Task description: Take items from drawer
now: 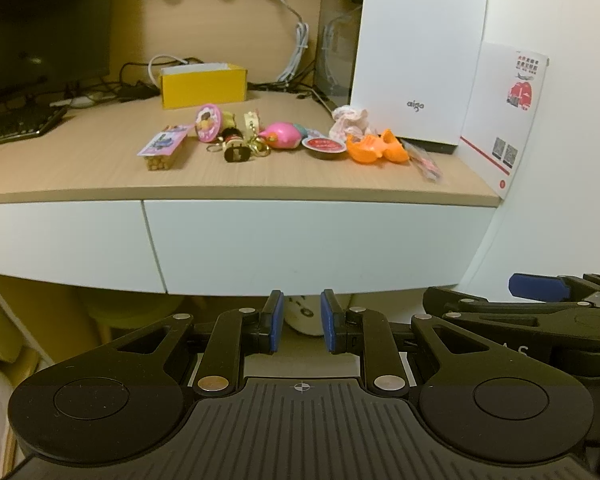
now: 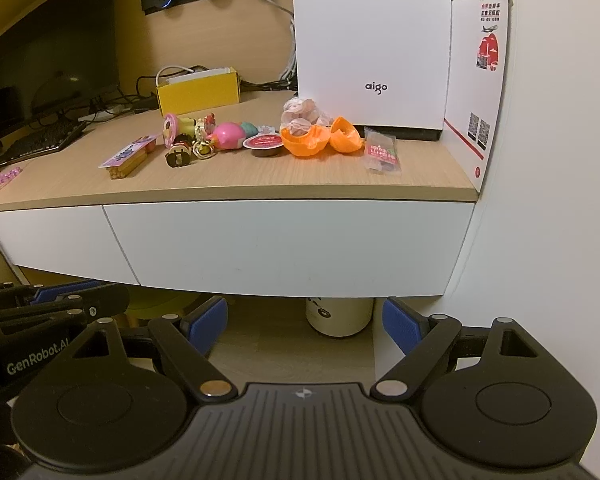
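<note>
Left tongs (image 1: pixel 299 322): jaws narrow, a small gap between the blue pads, nothing gripped, held low in front of the desk. Right tongs (image 2: pixel 305 326): jaws wide apart, empty, level with the left pair and just beside it. Beyond both, past the jaw tips, the white drawer front (image 2: pixel 288 244) under the desk, fully closed, a second closed front to its left. Below it, on the floor, a white canister (image 2: pixel 339 316).

On the desk (image 2: pixel 260 182) above: a row of small things, likely the items in question — a pack of sticks with a pink label (image 2: pixel 129 159), a dark keychain figure (image 2: pixel 179 153), a pink toy (image 2: pixel 228 135), a red-lidded cup (image 2: pixel 263 145), an opened orange capsule (image 2: pixel 320 140), a clear sachet (image 2: pixel 382 155). Behind them, a yellow box (image 2: pixel 198 92) and a white aigo case (image 2: pixel 370 44).

Judging by the shut drawer and empty tongs: either the unloading looks finished, or not begun. Cannot tell which, drawer contents hidden.
</note>
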A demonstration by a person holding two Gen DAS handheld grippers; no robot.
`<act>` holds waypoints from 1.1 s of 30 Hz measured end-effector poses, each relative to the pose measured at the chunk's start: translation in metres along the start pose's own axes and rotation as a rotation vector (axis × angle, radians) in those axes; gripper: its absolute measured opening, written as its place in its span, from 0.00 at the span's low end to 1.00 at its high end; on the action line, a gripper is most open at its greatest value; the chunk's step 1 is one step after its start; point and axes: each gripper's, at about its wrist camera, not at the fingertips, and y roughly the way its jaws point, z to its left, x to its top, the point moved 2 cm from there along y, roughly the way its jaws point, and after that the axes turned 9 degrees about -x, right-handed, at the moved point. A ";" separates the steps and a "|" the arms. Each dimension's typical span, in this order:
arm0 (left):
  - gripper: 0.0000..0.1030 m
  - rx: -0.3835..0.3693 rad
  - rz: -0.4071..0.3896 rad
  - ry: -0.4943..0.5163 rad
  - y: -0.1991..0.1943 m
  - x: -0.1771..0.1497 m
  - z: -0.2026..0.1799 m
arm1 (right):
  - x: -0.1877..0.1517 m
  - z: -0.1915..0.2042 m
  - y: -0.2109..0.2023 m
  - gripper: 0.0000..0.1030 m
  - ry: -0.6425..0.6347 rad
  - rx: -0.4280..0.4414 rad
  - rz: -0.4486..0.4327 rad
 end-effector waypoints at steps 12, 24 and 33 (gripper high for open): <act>0.22 -0.001 0.007 -0.001 0.001 -0.001 0.000 | -0.001 0.000 0.001 0.83 0.000 0.000 0.008; 0.22 -0.001 0.008 -0.001 0.001 -0.001 0.000 | -0.001 -0.001 0.002 0.83 0.005 0.000 0.014; 0.22 0.000 0.009 -0.004 0.002 -0.002 -0.001 | -0.002 -0.002 0.003 0.83 0.008 -0.001 0.018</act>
